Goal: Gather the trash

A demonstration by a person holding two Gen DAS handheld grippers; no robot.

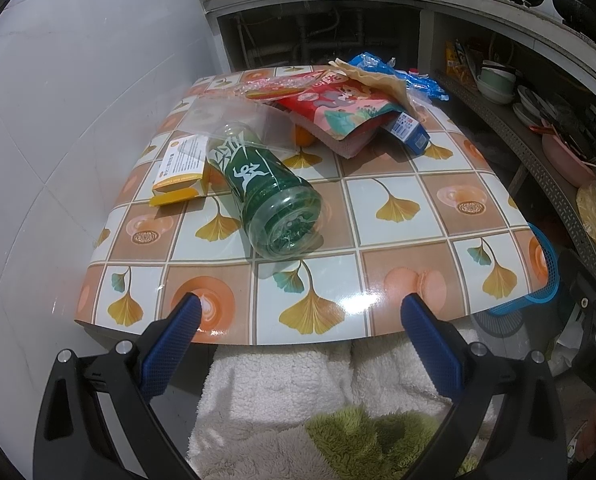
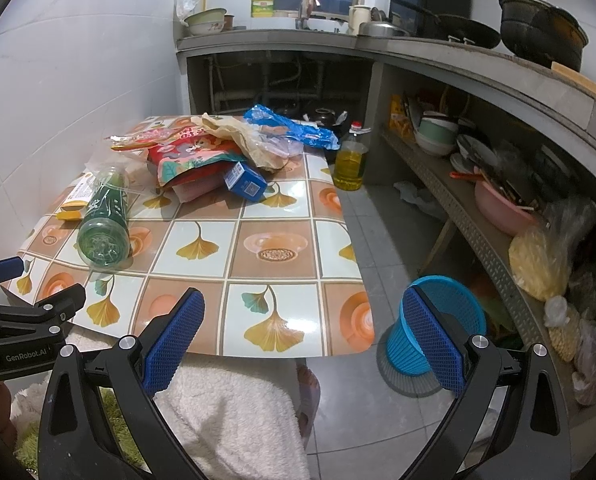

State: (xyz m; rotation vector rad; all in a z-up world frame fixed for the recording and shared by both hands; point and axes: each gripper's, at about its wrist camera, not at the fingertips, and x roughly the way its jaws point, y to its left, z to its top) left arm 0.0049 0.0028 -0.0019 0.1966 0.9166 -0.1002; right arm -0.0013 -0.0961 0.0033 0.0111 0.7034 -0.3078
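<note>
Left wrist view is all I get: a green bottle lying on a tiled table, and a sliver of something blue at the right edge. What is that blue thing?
Observer: A blue mesh basket, upright on the floor just off the near right corner of the table.
Operator: Anything else on the floor?
Observer: Yes, a bottle of yellow oil stands by the table's far right corner.
Operator: Is the other gripper holding something?
Observer: No. The right gripper is open and empty, at the table's near edge.
</note>
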